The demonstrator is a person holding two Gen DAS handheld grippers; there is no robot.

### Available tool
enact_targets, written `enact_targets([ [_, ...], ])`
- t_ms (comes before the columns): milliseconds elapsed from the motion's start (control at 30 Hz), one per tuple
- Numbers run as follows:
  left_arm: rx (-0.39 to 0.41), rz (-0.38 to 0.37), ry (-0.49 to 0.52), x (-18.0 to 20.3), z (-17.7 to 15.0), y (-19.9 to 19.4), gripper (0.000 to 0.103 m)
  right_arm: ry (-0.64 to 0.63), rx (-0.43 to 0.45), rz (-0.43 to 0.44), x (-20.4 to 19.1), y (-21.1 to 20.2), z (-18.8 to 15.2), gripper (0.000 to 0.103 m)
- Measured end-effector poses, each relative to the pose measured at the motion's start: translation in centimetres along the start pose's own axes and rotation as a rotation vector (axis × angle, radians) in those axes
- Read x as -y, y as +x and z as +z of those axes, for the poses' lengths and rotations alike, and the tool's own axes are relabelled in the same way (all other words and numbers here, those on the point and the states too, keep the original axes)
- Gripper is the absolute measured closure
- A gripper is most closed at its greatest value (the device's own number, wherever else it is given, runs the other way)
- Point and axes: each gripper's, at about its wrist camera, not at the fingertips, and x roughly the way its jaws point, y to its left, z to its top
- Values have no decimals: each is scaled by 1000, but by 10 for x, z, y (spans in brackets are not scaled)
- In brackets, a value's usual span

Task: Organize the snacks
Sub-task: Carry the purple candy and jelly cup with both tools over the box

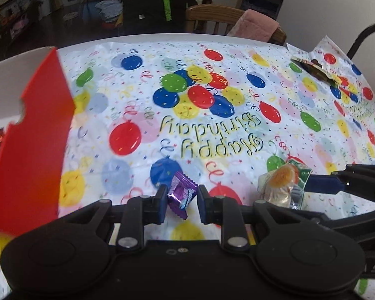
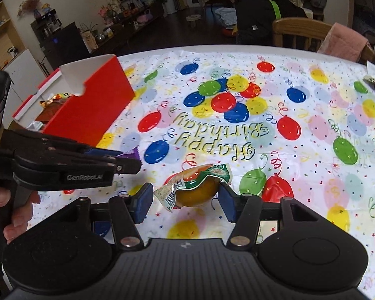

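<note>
A small purple candy packet hangs above the balloon-print tablecloth, and my left gripper is shut on it. My right gripper is shut on an orange jelly cup with a green-and-white lid, also clear of the cloth. Each view shows the other gripper. The right gripper comes in from the right with the cup. The left gripper comes in from the left with the purple packet. A red open box stands at the table's left, close to my left gripper.
The red box's wall fills the left of the left wrist view, and wrapped snacks lie inside it. A dark snack packet lies at the far right of the table. A wooden chair with a pink cloth stands behind.
</note>
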Motion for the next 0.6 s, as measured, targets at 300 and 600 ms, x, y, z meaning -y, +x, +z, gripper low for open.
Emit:
enact_targets([
  [300, 37, -10, -69, -19, -17, -50, 81, -49, 35, 26, -36, -35, 3, 47],
  [600, 104, -3, -83, -36, -27, -108, 81, -137, 72, 76, -91, -56, 16, 47],
])
